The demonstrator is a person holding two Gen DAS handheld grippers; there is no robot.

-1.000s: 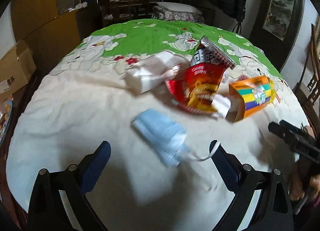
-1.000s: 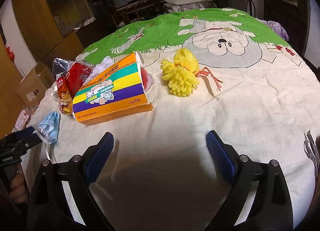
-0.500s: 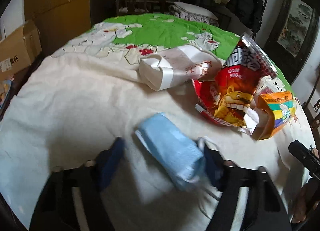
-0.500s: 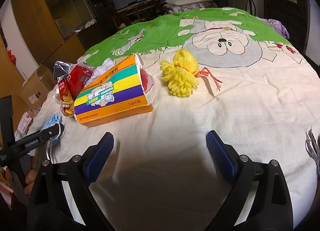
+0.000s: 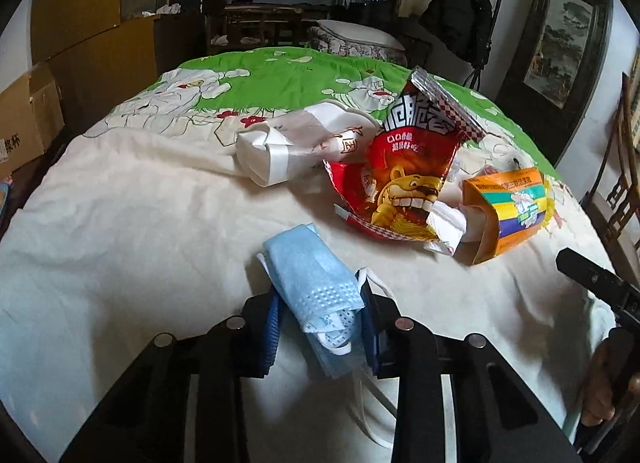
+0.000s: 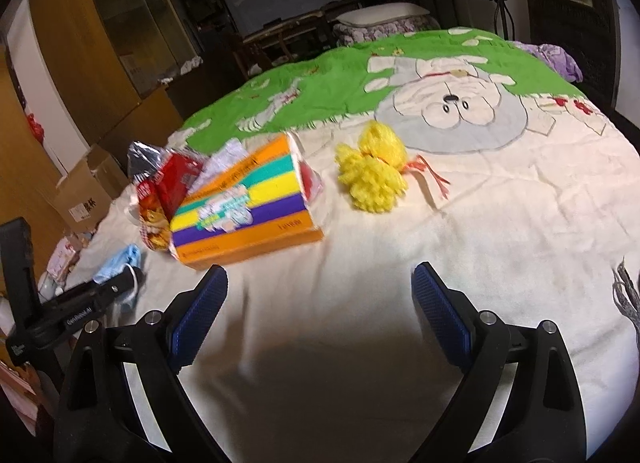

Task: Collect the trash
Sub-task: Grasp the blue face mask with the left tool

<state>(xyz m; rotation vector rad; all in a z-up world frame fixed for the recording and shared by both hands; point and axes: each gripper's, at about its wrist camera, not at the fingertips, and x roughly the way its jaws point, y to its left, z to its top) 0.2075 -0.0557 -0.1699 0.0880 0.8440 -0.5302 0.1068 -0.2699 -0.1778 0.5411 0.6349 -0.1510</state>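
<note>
Closing on: the blue face mask (image 5: 316,283), crumpled at 6 o'clock on the bedspread (image 5: 132,231); the left gripper (image 5: 320,327) has its jaws closing with the mask between the blue pads, seemingly pinched already, not yet lifted.
Still lying: red snack bag (image 5: 404,179) at 1 o'clock of the mask, orange striped box (image 5: 512,211) at 2 o'clock beside it, white paper bag (image 5: 288,151) at 12 o'clock.
Further out: yellow yarn tuft (image 6: 372,171), at 3 o'clock of the box in the right view.
Right gripper (image 6: 320,319): spread wide, nothing in it.
Progress: first item; I judge nearly everything remains.
Bin: none visible.
</note>
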